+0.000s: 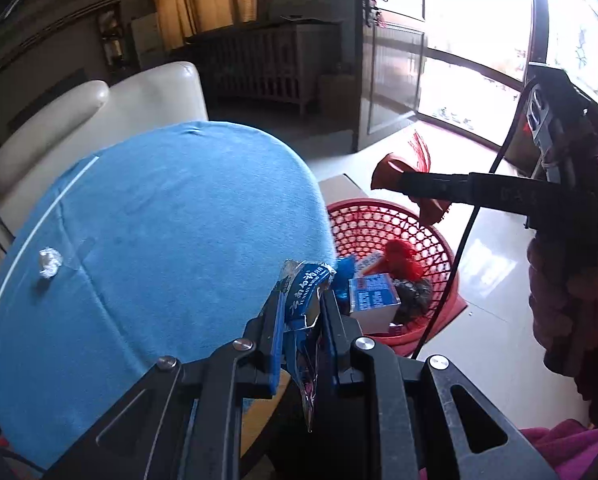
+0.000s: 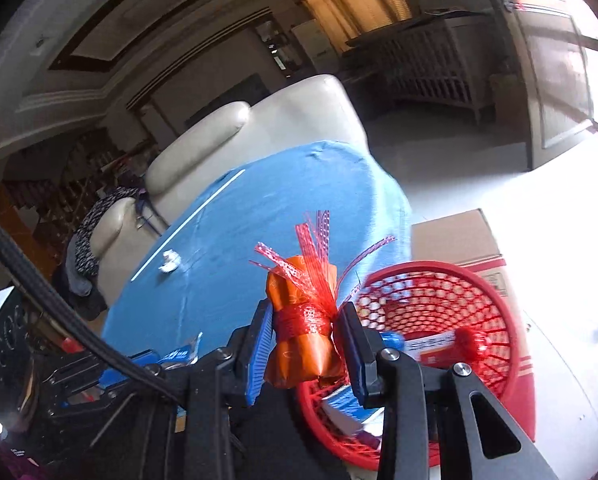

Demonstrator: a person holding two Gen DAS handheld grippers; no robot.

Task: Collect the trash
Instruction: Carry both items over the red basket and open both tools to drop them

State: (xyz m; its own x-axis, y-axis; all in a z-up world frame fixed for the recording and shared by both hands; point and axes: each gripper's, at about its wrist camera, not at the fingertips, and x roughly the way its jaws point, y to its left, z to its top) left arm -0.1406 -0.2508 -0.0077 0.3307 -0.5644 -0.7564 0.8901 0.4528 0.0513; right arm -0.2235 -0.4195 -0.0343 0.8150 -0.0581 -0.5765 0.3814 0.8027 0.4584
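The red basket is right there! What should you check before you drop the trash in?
1. Left gripper pinches the blue wrapper: ok.
2. Right gripper pinches the orange bundle with red netting: ok.
3. Red basket open on top, room left above the trash inside: ok.
4. Orange bundle directly above the basket: cannot tell; it appears near the rim.
5. Blue wrapper above the basket: not ok, it looks over the blue table edge.
6. Table cleared: not ok, a crumpled foil scrap remains.

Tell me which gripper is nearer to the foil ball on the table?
Left. The left gripper is at the table's edge, nearer the foil ball; the right gripper is by the basket.
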